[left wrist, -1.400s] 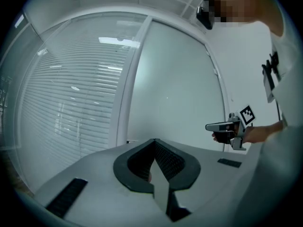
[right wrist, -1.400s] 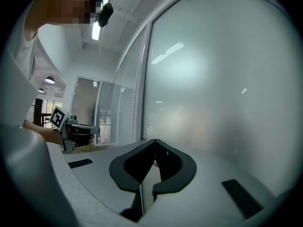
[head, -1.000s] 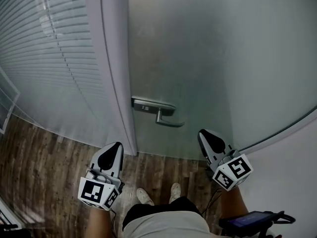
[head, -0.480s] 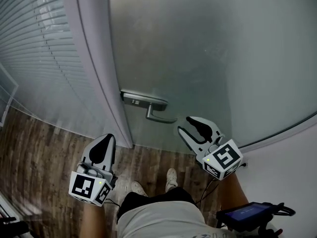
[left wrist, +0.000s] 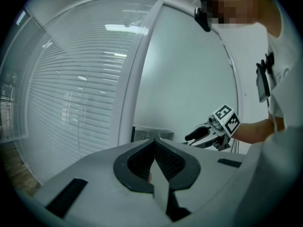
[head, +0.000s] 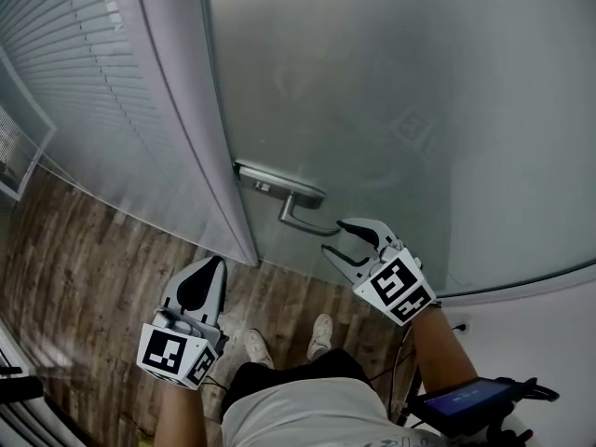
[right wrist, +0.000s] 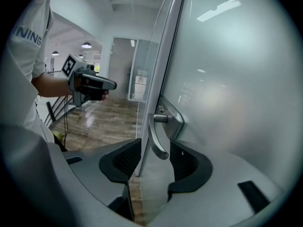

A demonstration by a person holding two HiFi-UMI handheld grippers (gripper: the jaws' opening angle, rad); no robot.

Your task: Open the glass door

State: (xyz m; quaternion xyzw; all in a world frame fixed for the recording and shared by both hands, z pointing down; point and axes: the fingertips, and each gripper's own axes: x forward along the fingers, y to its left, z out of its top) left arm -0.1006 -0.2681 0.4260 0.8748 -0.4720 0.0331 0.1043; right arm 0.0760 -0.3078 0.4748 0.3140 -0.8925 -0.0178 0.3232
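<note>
The frosted glass door (head: 391,101) carries a metal lever handle (head: 303,217) on a plate (head: 277,184). My right gripper (head: 336,237) sits just right of the lever's free end. Its jaws are opening. In the right gripper view the lever (right wrist: 156,136) hangs between the two pads (right wrist: 127,159), which do not press on it. My left gripper (head: 214,266) hangs lower left over the floor, shut and holding nothing. The left gripper view shows the shut left gripper (left wrist: 154,149), the handle plate (left wrist: 151,133) beyond it and the right gripper (left wrist: 195,136) at the right.
A grey door post (head: 182,128) separates the door from a glass panel with blinds (head: 74,73). Below lies a wood floor (head: 84,268) with the person's shoes (head: 321,331). A white wall (head: 549,333) stands at right, and a dark device (head: 466,400) hangs by the right arm.
My right gripper went from shut to open and moved in to the lever's end, tipping downward. The left gripper shifted only a little.
</note>
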